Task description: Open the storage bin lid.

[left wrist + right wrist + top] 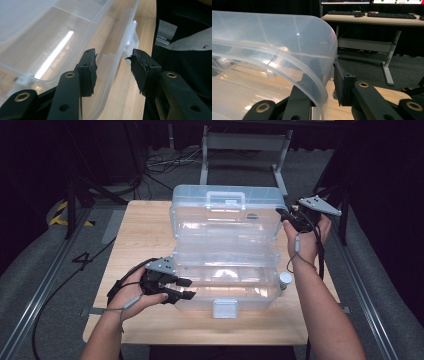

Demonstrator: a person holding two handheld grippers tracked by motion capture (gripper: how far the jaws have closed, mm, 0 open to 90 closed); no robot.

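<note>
the clear plastic toolbox [225,265] stands open on the table [140,240]. the right hand-held gripper [292,218] grasps its raised lid [287,50] at the edge; the left hand-held gripper [113,70], released, straddles the base's front wall. a slipping lid could slam. a small white cap [285,278] sits beside the base, below the right hand-held gripper.

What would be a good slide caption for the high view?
Right gripper clamps the open clear toolbox's lid; left gripper reaches its base.
</note>
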